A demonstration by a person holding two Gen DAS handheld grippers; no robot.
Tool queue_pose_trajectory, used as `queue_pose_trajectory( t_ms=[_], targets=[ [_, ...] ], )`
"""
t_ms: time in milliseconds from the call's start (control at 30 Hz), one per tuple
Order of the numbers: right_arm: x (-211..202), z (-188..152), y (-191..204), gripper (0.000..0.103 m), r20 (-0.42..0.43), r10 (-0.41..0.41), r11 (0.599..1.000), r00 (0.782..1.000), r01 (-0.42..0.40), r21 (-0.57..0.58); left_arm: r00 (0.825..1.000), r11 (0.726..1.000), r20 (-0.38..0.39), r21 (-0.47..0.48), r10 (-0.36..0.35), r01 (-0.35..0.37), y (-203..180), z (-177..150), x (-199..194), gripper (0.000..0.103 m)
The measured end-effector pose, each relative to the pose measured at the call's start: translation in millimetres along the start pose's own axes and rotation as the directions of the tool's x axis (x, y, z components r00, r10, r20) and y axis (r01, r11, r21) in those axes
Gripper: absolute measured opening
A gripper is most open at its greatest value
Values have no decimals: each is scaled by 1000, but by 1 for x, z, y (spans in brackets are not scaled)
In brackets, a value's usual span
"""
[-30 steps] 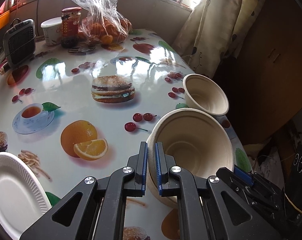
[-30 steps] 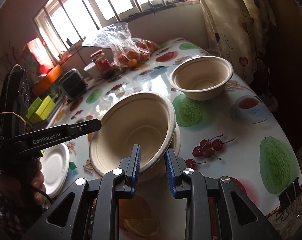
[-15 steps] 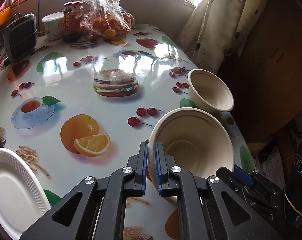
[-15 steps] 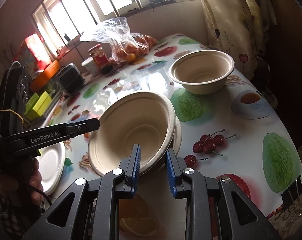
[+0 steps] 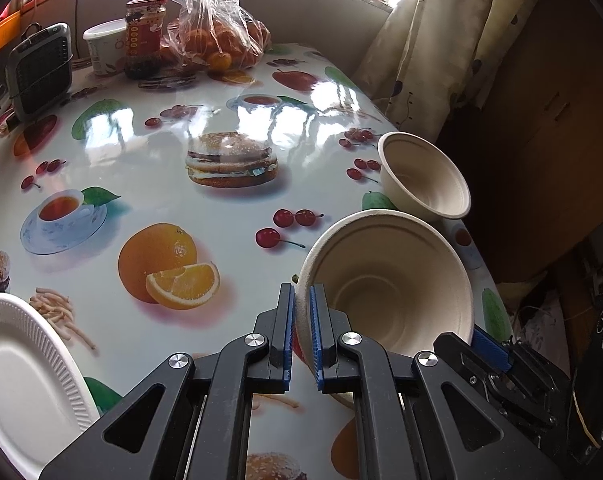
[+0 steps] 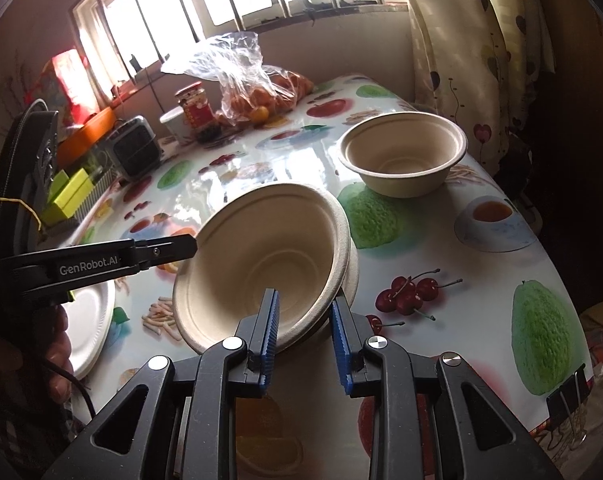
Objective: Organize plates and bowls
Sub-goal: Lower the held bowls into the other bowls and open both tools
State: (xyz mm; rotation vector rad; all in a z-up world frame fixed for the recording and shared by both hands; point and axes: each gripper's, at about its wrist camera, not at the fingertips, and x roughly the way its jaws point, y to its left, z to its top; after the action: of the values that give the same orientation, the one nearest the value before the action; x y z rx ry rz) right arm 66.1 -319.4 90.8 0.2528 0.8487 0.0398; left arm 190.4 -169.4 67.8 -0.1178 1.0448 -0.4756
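Two nested beige paper bowls (image 6: 261, 256) hang tilted above the table, mouth toward the cameras. My left gripper (image 5: 300, 300) is shut on the left rim of these bowls (image 5: 389, 288); in the right wrist view it (image 6: 193, 246) comes in from the left. My right gripper (image 6: 304, 308) is closed over the near rim, one finger inside and one outside. Its blue pad (image 5: 489, 344) shows at the bowls' right edge. A third beige bowl (image 6: 401, 152) (image 5: 425, 178) stands upright near the table's right edge. A white foam plate (image 5: 17, 368) (image 6: 87, 320) lies at the near left.
The fruit-print tablecloth (image 5: 221, 216) ends close to the right, beside a curtain (image 5: 421, 40). At the back stand a bag of oranges (image 5: 217, 36), a red jar (image 5: 145, 36), a white tub (image 5: 105, 48) and a small dark heater (image 5: 41, 68). A hand (image 6: 57, 356) holds the left gripper.
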Motion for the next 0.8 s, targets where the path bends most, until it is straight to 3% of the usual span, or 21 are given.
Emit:
queue_pose_trajectory(
  t_ms=[800],
  targets=[
    [3,-1,1,37,-1,-51,998,999,51,-38,1000,1000,2,2,8,-8,-2,0,2,8]
  ],
)
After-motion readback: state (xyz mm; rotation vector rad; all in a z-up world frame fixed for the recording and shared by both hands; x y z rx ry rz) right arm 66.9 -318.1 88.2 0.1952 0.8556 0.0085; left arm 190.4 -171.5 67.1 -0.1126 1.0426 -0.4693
